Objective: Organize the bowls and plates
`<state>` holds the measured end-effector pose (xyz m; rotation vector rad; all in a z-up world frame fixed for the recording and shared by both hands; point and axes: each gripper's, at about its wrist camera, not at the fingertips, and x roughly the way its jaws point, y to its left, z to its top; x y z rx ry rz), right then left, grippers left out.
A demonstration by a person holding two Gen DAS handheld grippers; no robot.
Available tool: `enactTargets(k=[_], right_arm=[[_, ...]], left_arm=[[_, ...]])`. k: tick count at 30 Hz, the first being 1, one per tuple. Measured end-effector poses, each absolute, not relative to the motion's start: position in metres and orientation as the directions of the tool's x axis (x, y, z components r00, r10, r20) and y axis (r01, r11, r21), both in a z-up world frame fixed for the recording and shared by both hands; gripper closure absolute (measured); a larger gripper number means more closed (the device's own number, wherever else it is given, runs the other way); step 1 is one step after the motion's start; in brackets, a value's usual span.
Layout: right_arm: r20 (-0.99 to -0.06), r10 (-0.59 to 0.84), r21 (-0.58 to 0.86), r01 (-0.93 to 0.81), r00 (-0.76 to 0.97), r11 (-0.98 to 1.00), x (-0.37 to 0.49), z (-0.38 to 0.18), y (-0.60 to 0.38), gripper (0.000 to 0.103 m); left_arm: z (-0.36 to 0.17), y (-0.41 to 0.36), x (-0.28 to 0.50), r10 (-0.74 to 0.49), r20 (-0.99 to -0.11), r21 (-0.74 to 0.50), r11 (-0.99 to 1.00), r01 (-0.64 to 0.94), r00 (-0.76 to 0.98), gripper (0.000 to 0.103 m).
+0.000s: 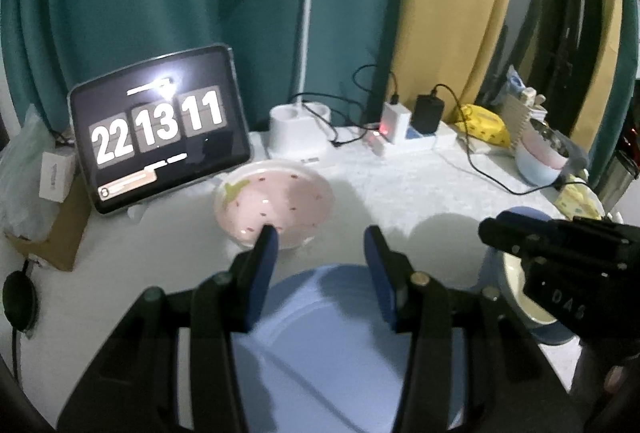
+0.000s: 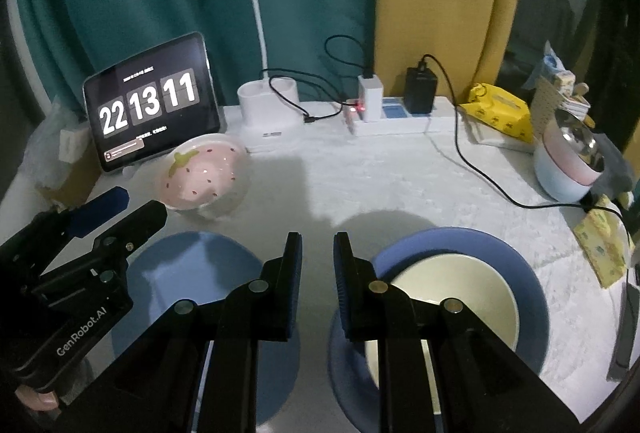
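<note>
Hovering over white surface (image 2: 400, 185): both tongs, empty. Left tongs (image 1: 320, 237) spread, nothing between pads, above blue plate (image 1: 340, 353). Right tongs (image 2: 316, 237) narrow gap, not quite pressed together, pinching nothing, between blue plate and blue bowl (image 2: 520, 297). Bowl has cream inside, sits at front right. Pink strawberry plate (image 2: 204, 173) further back left, just before tablet (image 2: 152, 101) showing clock digits. Lamp (image 2: 268, 105) and power strip (image 2: 392, 125) along back edge. Second bowl (image 2: 568, 169) at far right, well apart.
</note>
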<state>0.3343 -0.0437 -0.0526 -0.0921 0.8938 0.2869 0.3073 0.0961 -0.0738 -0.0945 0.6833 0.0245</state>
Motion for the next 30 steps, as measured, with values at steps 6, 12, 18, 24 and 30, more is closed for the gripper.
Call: enactTargets(k=[6,12,18,24,30], right_arm=[[-0.785,0.228,0.059,-0.297,0.576,0.953,0.347,-0.058,-0.027,0.086],[-0.794,0.255,0.088,-0.311,0.551,0.946,0.363,-0.069,-0.009,0.086],[-0.806,0.275,0.115,-0.318,0.525,0.941,0.380,-0.083,0.010,0.081],[-0.816,0.288,0.148,-0.300,0.502,0.942,0.397,-0.095,0.021,0.076],[-0.822,0.306,0.178,-0.296,0.479,0.939,0.414,-0.104,0.033,0.065]], left_arm=[[-0.080,0.119,0.316,0.017,-0.639,-0.078,0.993,-0.087,0.769,0.057],[-0.093,0.136,0.338,0.061,-0.645,-0.035,0.993,-0.110,0.761,0.057],[-0.106,0.157,0.357,0.052,-0.665,-0.060,0.991,-0.124,0.745,0.057],[-0.120,0.169,0.377,0.038,-0.705,-0.081,0.988,-0.134,0.708,0.057],[-0.136,0.175,0.389,0.019,-0.733,-0.093,0.987,-0.128,0.680,0.057]])
